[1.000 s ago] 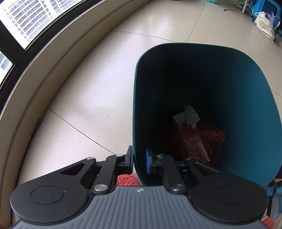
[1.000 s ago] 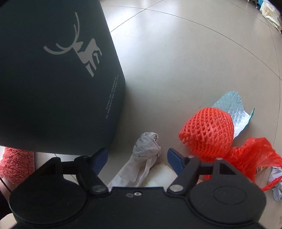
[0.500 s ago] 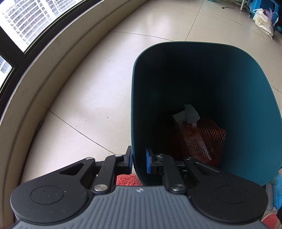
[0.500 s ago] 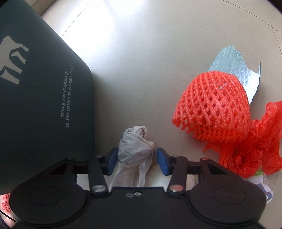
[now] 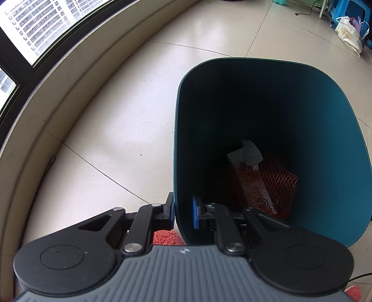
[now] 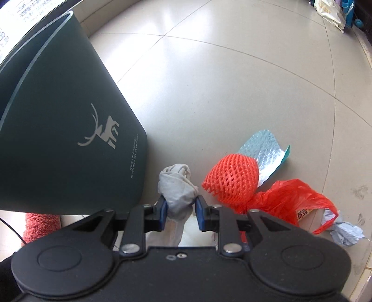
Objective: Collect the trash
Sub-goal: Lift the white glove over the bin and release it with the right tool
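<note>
My left gripper [image 5: 183,212] is shut on the near wall of the dark teal trash bin [image 5: 337,162], one pad outside and one inside. Inside the bin lie a red net bag [image 5: 276,181] and a white paper scrap [image 5: 248,153]. My right gripper [image 6: 181,208] has its jaws still closing on a crumpled grey rag [image 6: 176,188], held up off the floor, beside the bin [image 6: 58,139] with its deer logo. On the floor to the right lie an orange foam fruit net [image 6: 232,178], a silver foil wrapper [image 6: 265,151], a red plastic bag [image 6: 290,199] and a crumpled grey paper [image 6: 346,232].
A curved window sill and wall [image 5: 46,93] run along the left. A white shopping bag [image 5: 348,34] and a blue stool [image 5: 353,11] stand far back right. A red fuzzy slipper [image 6: 41,227] shows under the bin's edge. Pale floor tiles [image 6: 232,81] stretch beyond the trash.
The right gripper closed its jaws on the grey rag and rose with it, so the bin and the floor trash look smaller. The left gripper kept its grip on the bin wall.
</note>
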{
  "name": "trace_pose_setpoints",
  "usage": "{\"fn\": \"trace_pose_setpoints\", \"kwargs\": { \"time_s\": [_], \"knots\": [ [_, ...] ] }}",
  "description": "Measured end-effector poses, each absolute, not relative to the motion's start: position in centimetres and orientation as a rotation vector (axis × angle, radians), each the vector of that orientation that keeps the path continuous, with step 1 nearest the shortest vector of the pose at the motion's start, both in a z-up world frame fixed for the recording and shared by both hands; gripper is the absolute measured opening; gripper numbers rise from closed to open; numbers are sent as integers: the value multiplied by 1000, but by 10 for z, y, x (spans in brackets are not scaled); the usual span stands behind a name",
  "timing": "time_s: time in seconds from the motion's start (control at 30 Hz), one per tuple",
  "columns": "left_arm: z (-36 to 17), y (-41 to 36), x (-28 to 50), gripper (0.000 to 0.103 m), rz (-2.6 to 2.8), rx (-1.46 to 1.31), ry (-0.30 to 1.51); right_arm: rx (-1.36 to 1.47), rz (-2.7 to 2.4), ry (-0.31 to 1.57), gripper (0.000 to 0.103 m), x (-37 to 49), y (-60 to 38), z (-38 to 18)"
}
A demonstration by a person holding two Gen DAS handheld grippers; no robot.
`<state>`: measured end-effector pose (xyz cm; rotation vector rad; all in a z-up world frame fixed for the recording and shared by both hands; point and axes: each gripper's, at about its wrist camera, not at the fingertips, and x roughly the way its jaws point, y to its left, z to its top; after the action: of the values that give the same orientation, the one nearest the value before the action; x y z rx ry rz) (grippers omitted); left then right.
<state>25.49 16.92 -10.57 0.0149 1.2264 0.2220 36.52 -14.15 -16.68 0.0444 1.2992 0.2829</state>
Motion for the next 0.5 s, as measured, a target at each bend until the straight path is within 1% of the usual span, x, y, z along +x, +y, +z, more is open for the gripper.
{"fn": "trace_pose_setpoints", "kwargs": {
  "time_s": [0.2, 0.23, 0.33, 0.4, 0.5],
  "knots": [
    [-105, 170, 255, 13, 220, 5, 1225, 43, 372, 1158, 23, 365, -133, -54],
    [-105, 170, 255, 13, 219, 4, 1225, 34, 387, 1113, 23, 369, -128, -28],
    [-106, 171, 256, 13, 216, -4, 1226, 9, 438, 994, 24, 375, -113, 26],
    [-106, 170, 256, 13, 215, -6, 1226, -11, 461, 931, 24, 381, -101, 51],
    [-106, 172, 257, 13, 214, -8, 1227, -32, 483, 893, 24, 394, -80, 63]
  ]
}}
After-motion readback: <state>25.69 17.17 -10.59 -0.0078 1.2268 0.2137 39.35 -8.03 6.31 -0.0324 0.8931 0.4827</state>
